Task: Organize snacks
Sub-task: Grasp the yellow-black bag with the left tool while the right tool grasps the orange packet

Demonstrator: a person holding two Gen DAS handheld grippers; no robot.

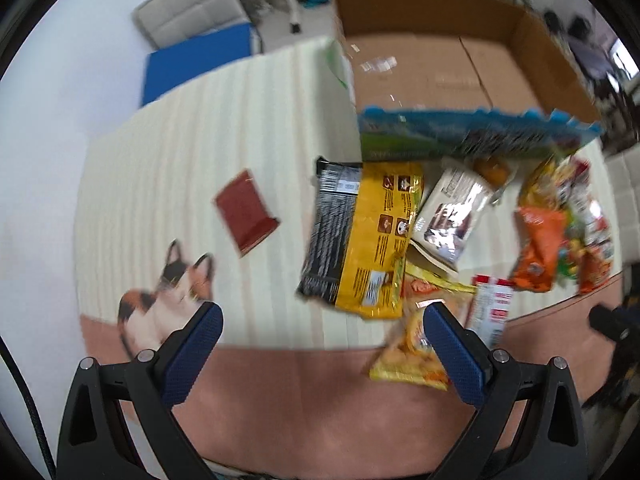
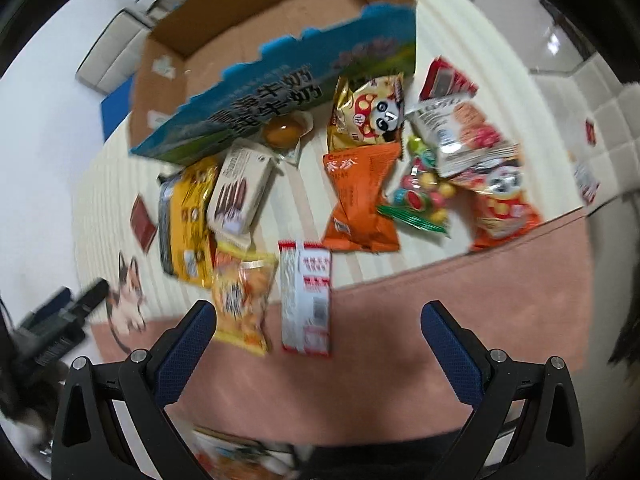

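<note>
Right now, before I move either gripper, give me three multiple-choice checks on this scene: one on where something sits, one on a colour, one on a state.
1. Where does the dark red packet lie?
A. inside the box
B. alone on the striped mat, left of the snack pile
C. on the orange bag

2. What colour is the printed front wall of the cardboard box?
A. blue and green
B. plain white
C. black

3. How do the jaws of the left gripper and the right gripper stand?
A. both open, holding nothing
B. both shut on snacks
C. left shut, right open

Answers: 1 B, it lies apart from the other packs; 2 A, a blue top edge over green; 3 A, wide gaps show between the blue pads.
</note>
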